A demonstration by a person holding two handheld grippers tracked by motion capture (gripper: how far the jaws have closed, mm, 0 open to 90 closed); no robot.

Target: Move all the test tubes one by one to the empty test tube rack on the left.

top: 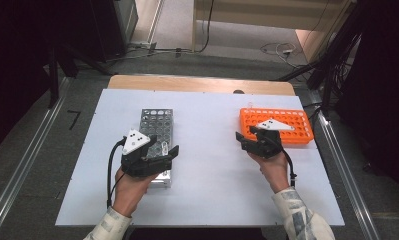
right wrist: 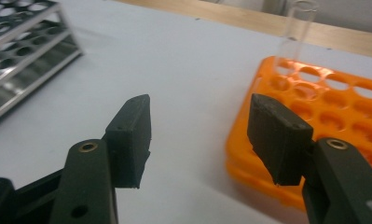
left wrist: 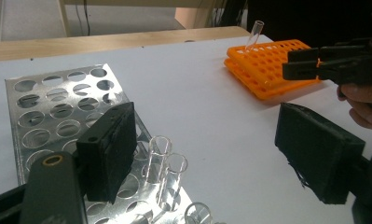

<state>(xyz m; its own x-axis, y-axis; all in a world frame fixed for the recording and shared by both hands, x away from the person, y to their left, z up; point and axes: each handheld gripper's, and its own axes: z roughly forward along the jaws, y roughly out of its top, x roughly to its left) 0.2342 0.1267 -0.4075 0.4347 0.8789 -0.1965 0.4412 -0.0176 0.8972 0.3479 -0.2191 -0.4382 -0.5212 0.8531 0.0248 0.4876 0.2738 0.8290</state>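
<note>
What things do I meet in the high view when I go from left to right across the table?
Left gripper over the metal rack → bare white table → right gripper → orange rack.

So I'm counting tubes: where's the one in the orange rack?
The tube stands in the orange rack's far left corner hole, on the table's right side in the high view.

Even overhead light is washing the white table (top: 207,165) bright; surroundings are lying dim toward 9 and 3 o'clock; close jaws are blurring softly.
</note>
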